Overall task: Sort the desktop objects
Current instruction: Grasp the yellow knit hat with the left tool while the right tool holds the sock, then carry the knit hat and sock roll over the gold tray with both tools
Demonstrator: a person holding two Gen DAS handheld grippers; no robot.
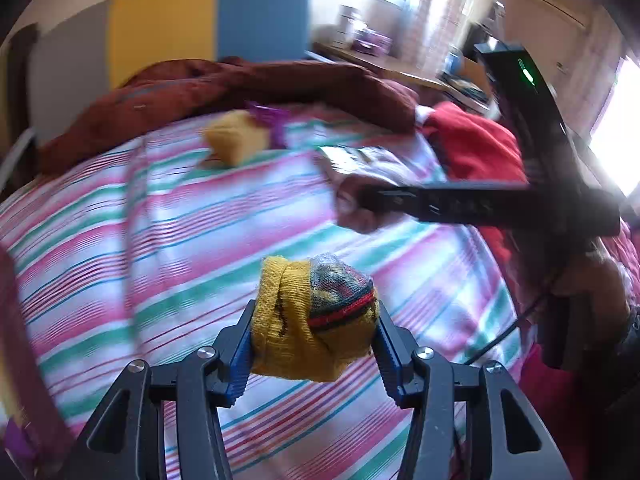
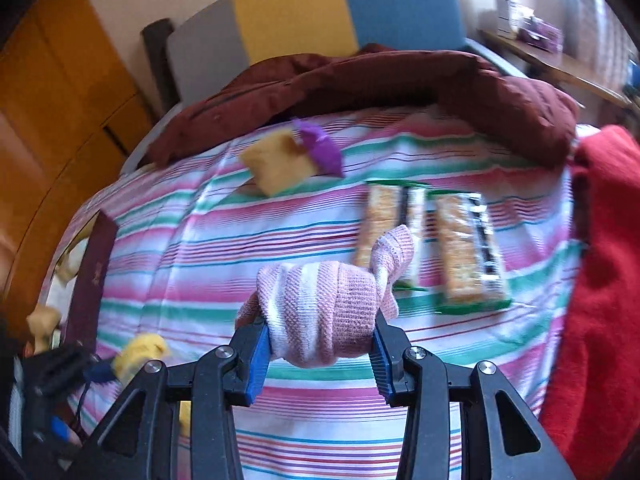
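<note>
A rolled yellow sock bundle point(image 1: 312, 320) with a dark red-striped patch sits between the blue pads of my left gripper point(image 1: 314, 342), which is shut on it above the striped bedsheet point(image 1: 180, 240). In the same view my right gripper point(image 1: 352, 204) crosses from the right, blurred, with something pinkish at its tip. The right wrist view shows my right gripper point(image 2: 320, 350) shut on a rolled pink-and-white sock bundle point(image 2: 328, 304). Two snack packets point(image 2: 432, 248) lie on the sheet beyond it. A yellow folded cloth point(image 2: 276, 164) with a purple item point(image 2: 320, 148) lies farther back.
A dark red jacket point(image 2: 400, 80) lies along the far edge of the bed and a red garment point(image 2: 604, 280) fills the right side. A maroon booklet point(image 2: 92, 276) and small yellow items point(image 2: 140, 354) sit at the left edge. A wooden desk point(image 1: 400, 68) stands behind.
</note>
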